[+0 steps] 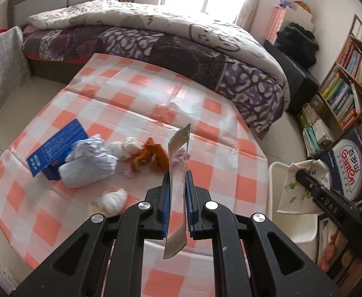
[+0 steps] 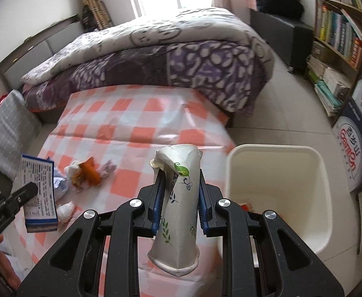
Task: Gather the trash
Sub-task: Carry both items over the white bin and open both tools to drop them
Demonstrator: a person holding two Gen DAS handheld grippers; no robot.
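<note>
My left gripper (image 1: pixel 178 180) is shut on a flat white card (image 1: pixel 178 153), held edge-on above the checked cloth (image 1: pixel 131 94). The right wrist view shows it as a flattened blue printed box (image 2: pixel 39 193). My right gripper (image 2: pixel 179 180) is shut on a crushed paper cup (image 2: pixel 181 198) with green leaf print, held left of the white bin (image 2: pixel 322 185). On the cloth lie a blue box (image 1: pixel 57 146), crumpled white paper (image 1: pixel 89 160), tissue wads (image 1: pixel 112 199), and orange peel (image 1: pixel 151 156).
The white bin (image 1: pixel 272 198) stands on the floor at the cloth's right edge, with a little trash inside. A bed (image 1: pixel 156 37) lies behind. A bookshelf (image 1: pixel 347 86) and water cartons (image 2: pixel 359 153) stand to the right.
</note>
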